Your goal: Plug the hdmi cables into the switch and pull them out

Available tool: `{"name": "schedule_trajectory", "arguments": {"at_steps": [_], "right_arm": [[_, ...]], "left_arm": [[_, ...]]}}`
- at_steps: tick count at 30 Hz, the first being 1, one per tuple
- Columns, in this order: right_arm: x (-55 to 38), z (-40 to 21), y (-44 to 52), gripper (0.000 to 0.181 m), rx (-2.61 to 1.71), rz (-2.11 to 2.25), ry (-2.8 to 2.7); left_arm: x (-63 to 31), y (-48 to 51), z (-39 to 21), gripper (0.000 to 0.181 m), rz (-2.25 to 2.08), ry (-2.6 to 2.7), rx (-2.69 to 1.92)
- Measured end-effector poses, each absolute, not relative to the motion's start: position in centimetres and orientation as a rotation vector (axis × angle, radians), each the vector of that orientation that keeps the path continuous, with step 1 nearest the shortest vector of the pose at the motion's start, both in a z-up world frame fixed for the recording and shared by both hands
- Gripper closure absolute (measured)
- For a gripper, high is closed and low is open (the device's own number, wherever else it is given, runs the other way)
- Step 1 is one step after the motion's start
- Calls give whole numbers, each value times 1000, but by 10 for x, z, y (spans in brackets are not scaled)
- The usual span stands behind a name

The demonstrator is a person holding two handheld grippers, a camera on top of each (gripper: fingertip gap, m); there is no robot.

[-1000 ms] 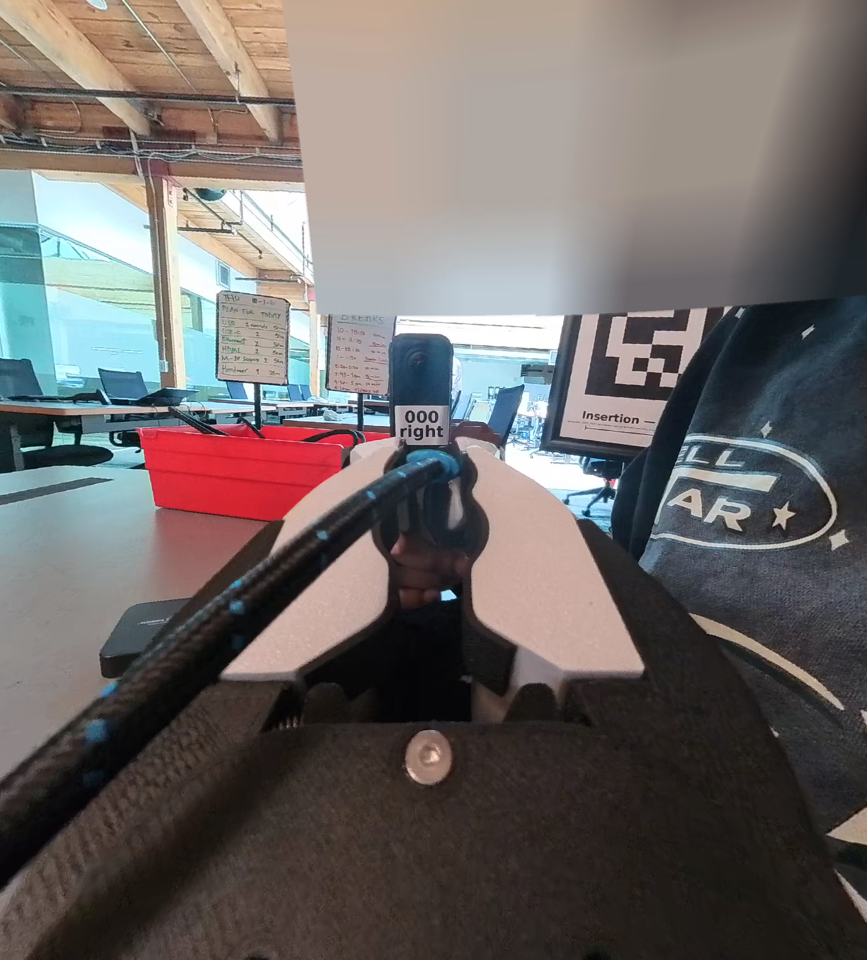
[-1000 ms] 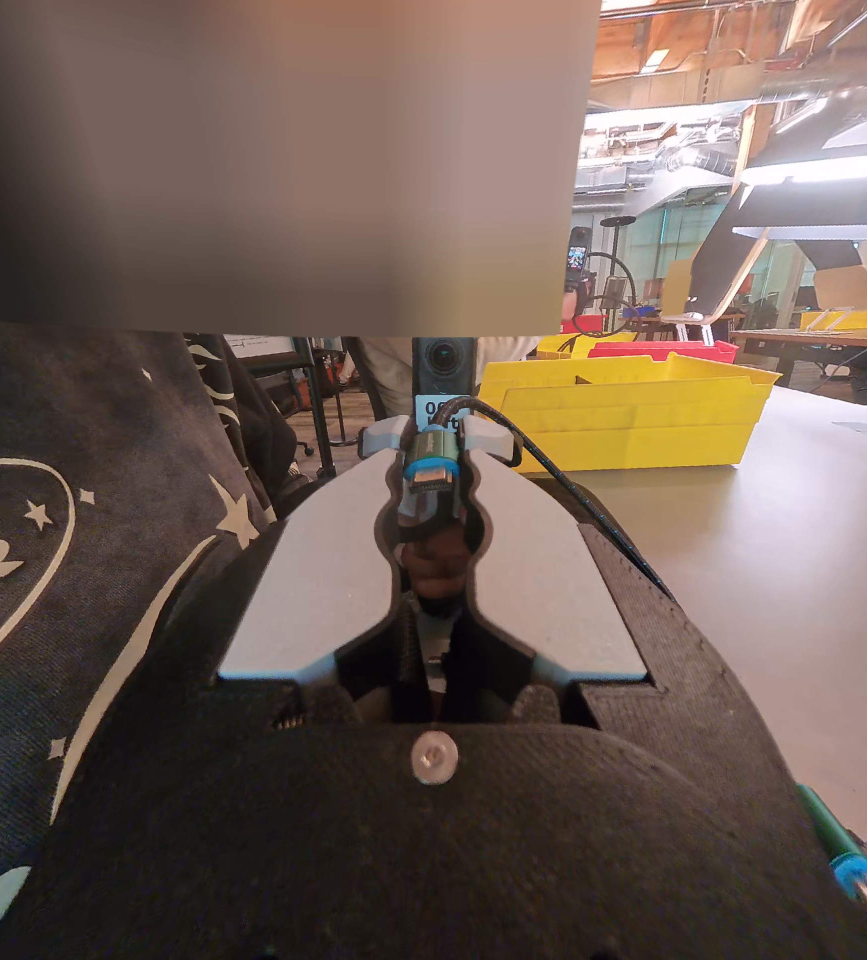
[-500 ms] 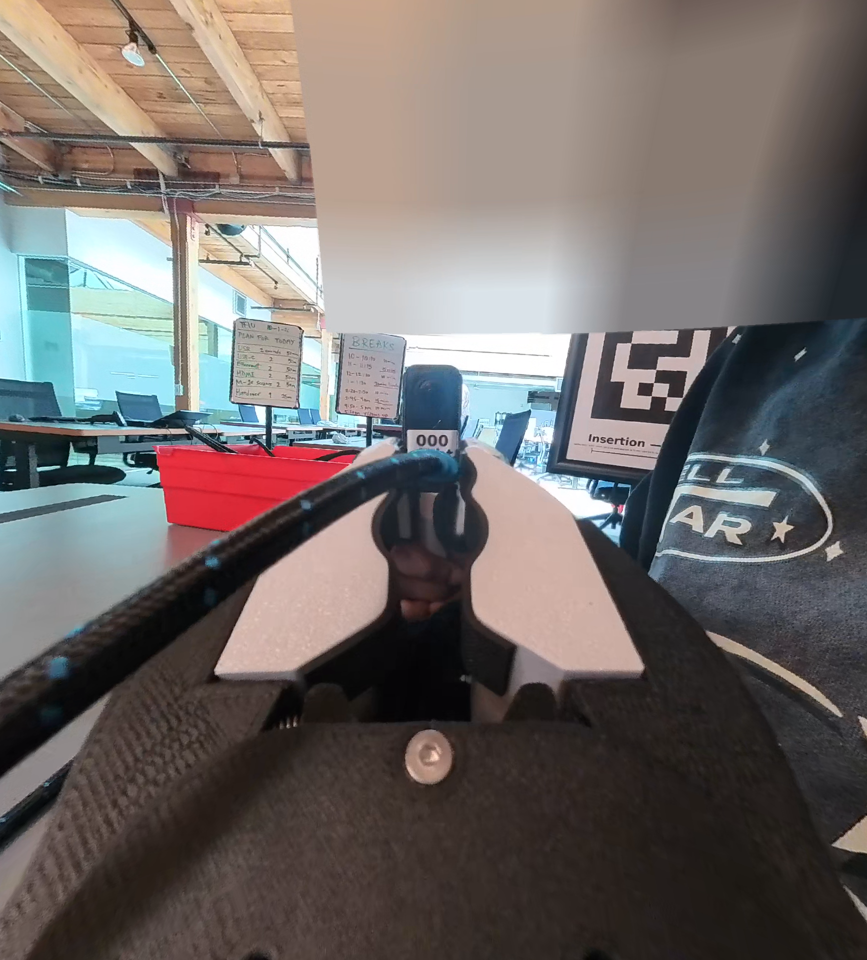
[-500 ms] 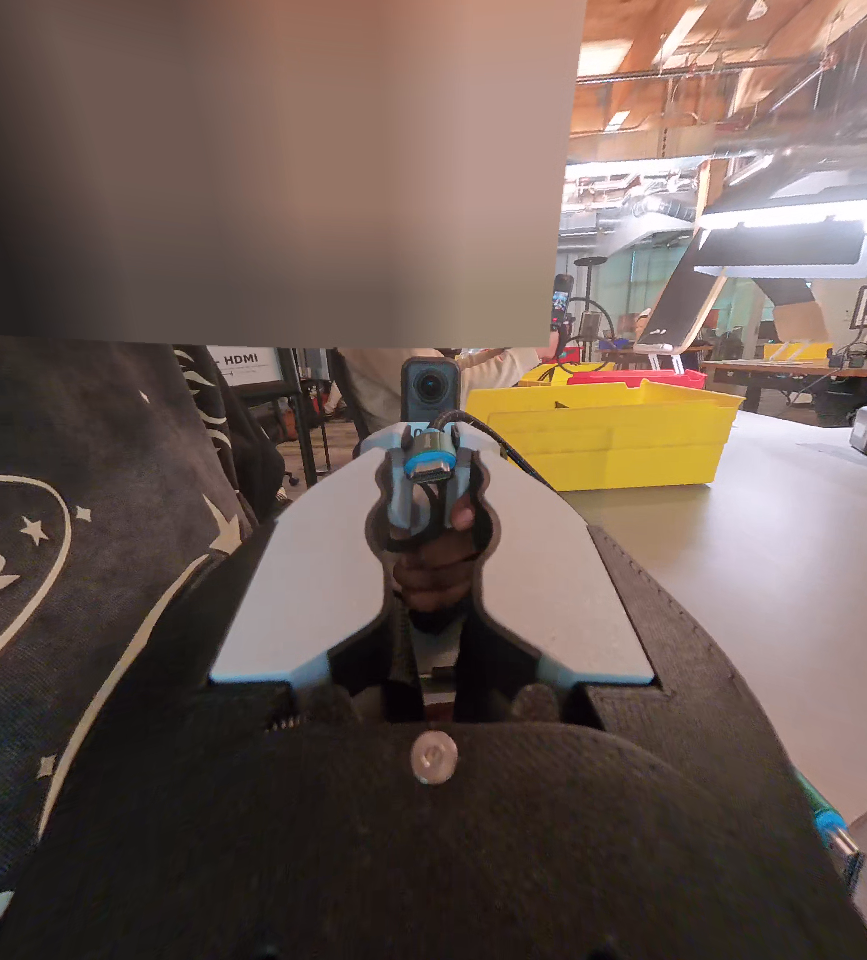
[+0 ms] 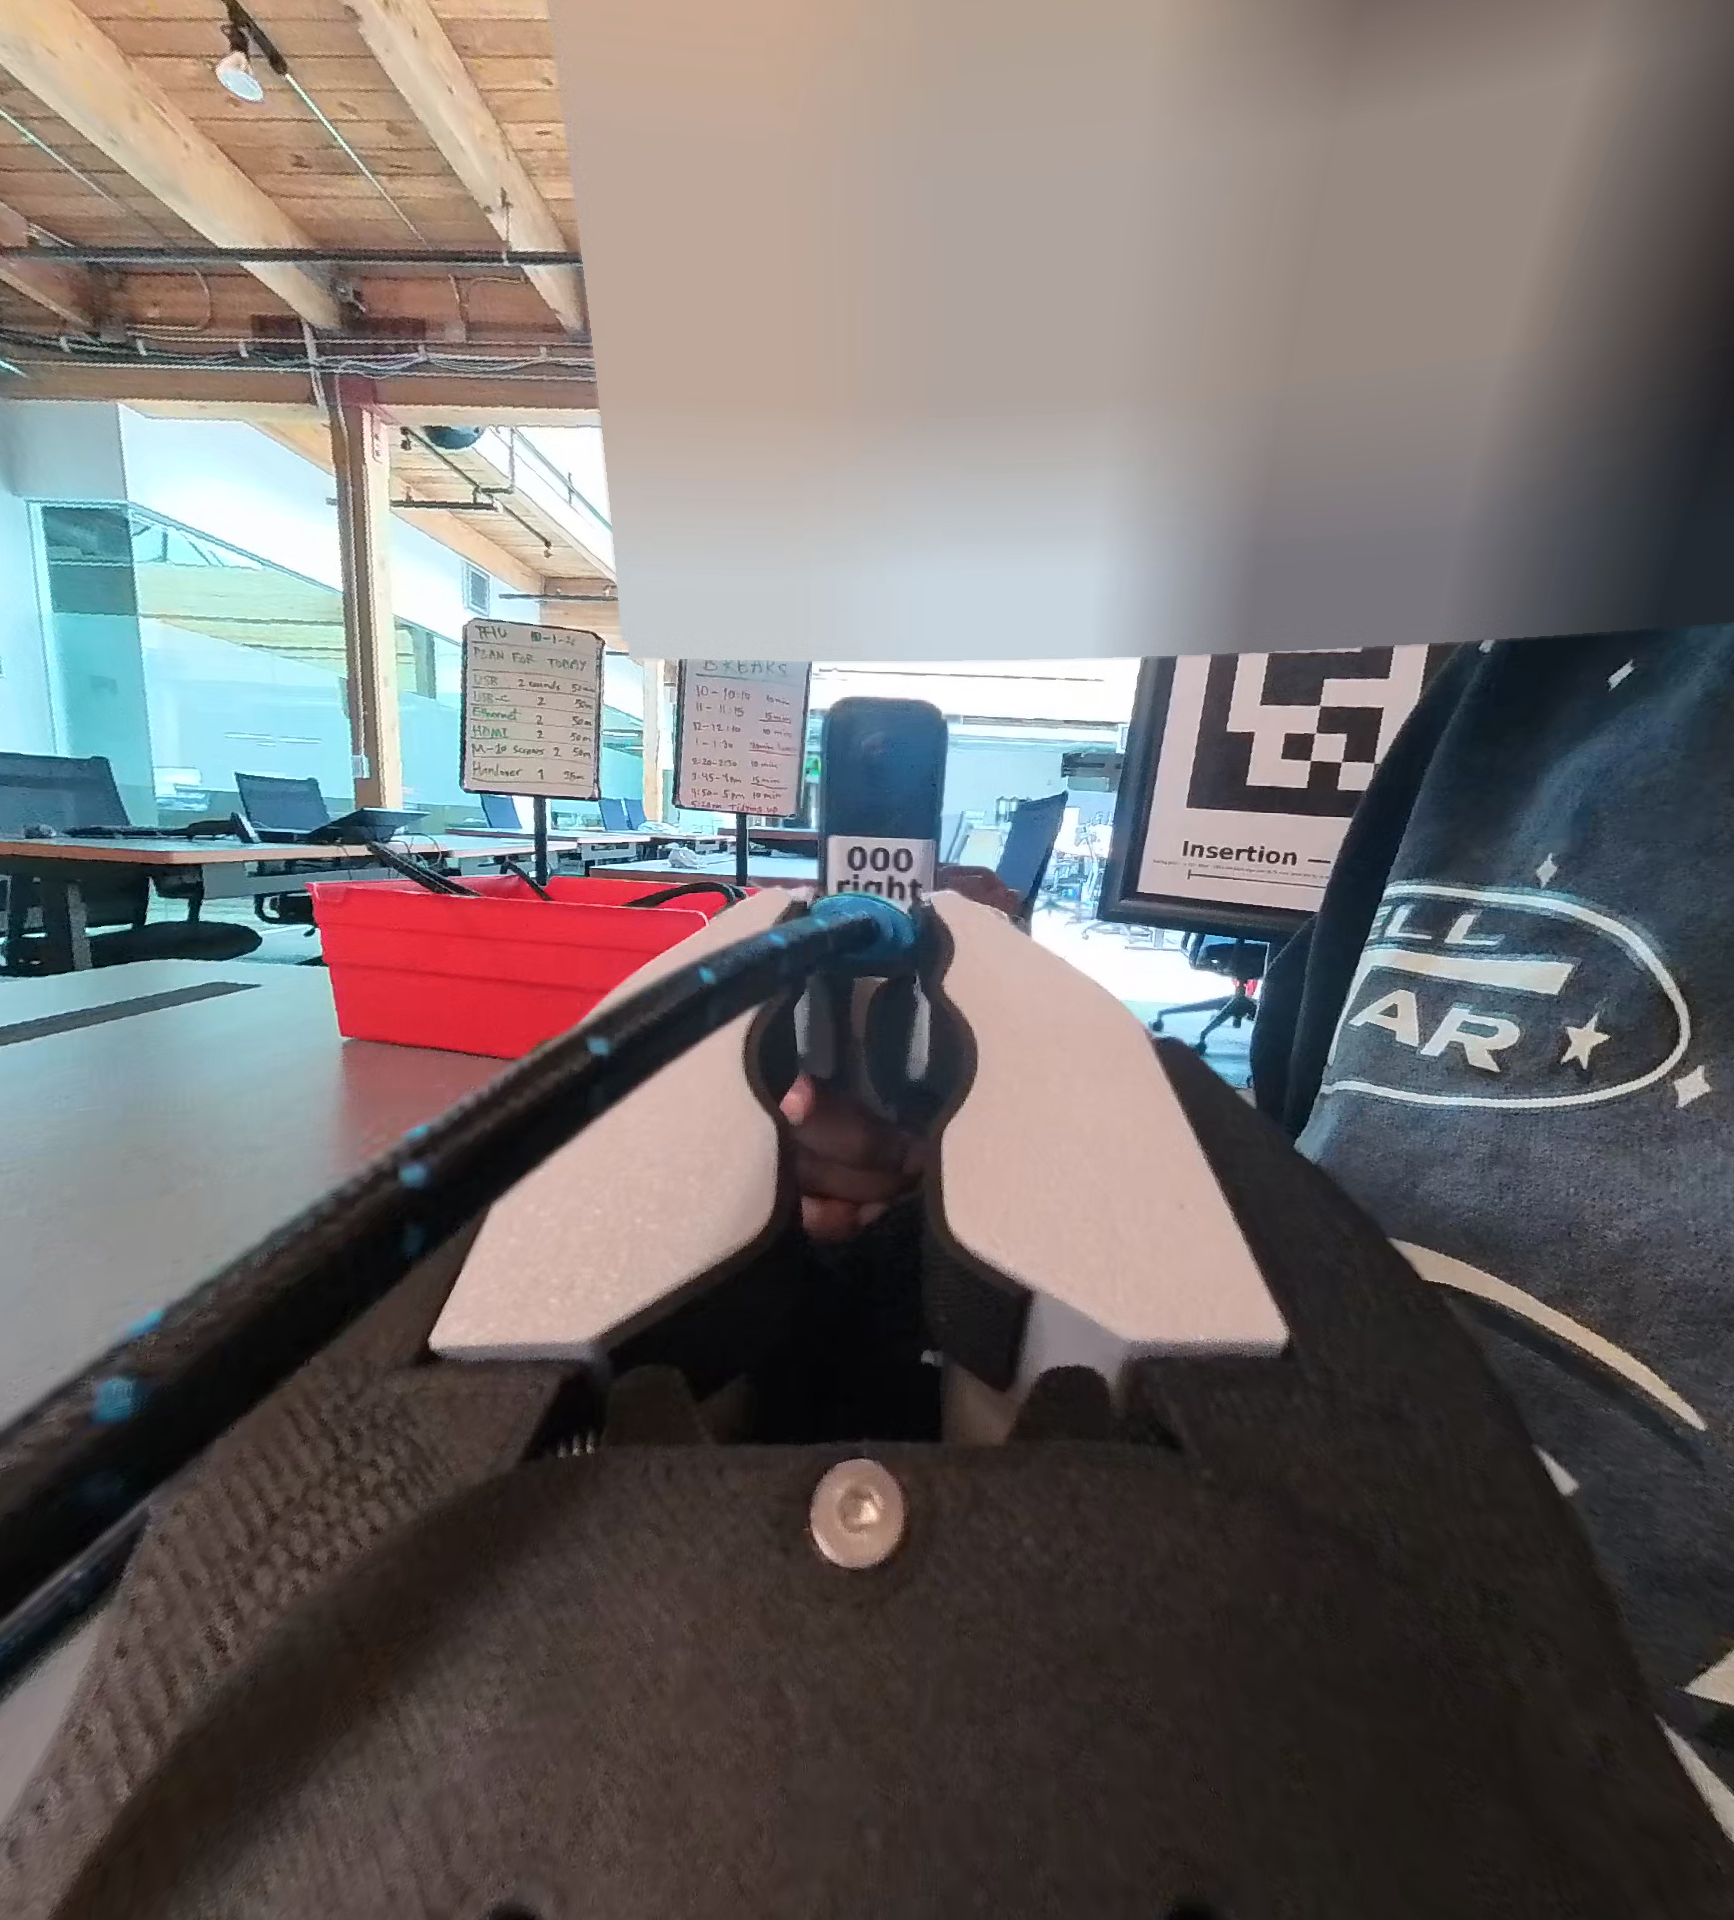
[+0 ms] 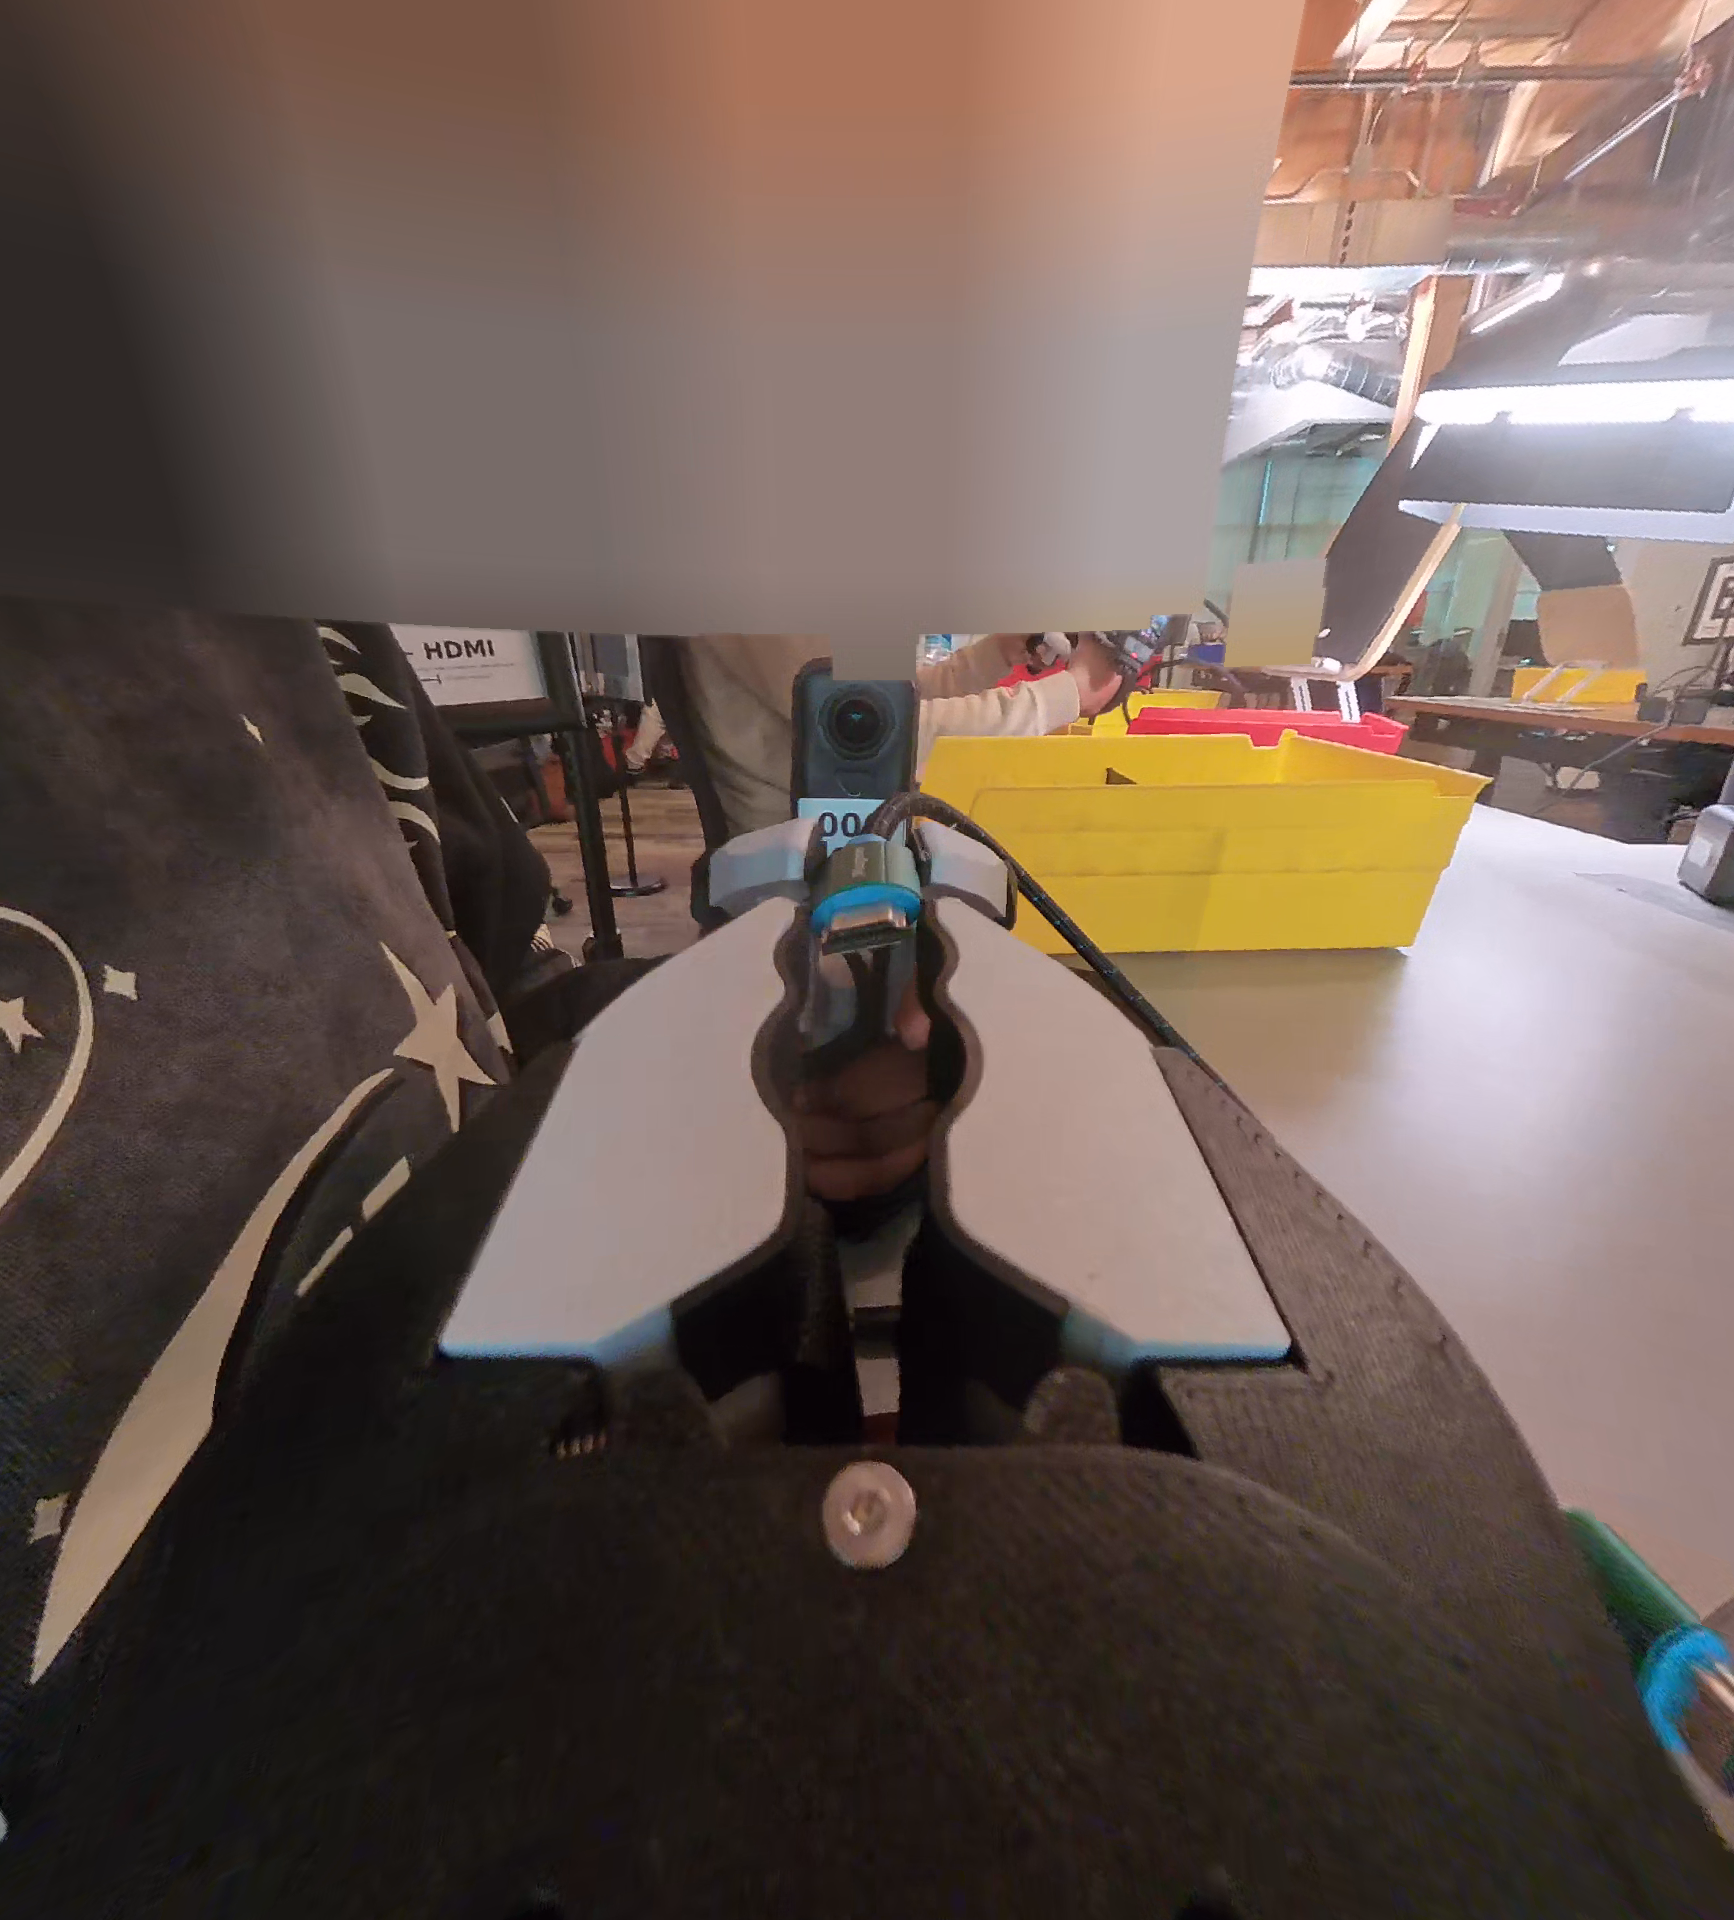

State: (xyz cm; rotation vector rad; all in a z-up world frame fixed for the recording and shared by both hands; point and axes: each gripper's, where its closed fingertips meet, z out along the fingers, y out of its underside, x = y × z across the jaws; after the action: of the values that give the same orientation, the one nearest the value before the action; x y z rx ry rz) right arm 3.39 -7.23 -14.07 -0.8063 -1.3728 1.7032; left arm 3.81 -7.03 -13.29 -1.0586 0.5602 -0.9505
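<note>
Left gripper (image 5: 863,930): fingers drawn together at the tips and clamped on the blue collar of a black braided HDMI cable (image 5: 572,1070). The cable runs from the lower left of this gripper's body, up across its left finger, to the tips. Its long axis follows the fingers, with the plug end pointing forward, away from this gripper.

Right gripper (image 6: 868,940): faces the left gripper head-on, tips meeting tips. The plug (image 6: 858,912) sits at its fingertips with the metal end pointing back toward the gripper body and the cable trailing off behind and down to the right. The fingers stand close on either side of the plug. Whether they actually pinch it cannot be told.

A second plug (image 6: 1704,1704), green-bodied with a blue collar, lies on the table (image 6: 1569,1143) beside the right gripper's lower right flank, metal end pointing lower right.

A yellow bin (image 6: 1206,842) stands ahead and right of the right gripper. A red bin (image 5: 489,966) stands ahead and left of the left gripper. No switch shows in either view.
</note>
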Motion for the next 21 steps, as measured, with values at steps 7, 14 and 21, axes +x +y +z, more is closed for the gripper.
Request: {"name": "schedule_trajectory", "arguments": {"at_steps": [7,14,21], "right_arm": [[32,-144,-76,161,-828,1726,-1420],[36,-140,-71,162,-837,1824,-1381],[35,-142,-72,165,-846,1832,-1400]], "left_arm": [[39,-72,-133,154,-940,569,-1055],[37,-73,-132,157,-930,562,-1036],[38,-71,-133,158,-903,561,-1055]]}}
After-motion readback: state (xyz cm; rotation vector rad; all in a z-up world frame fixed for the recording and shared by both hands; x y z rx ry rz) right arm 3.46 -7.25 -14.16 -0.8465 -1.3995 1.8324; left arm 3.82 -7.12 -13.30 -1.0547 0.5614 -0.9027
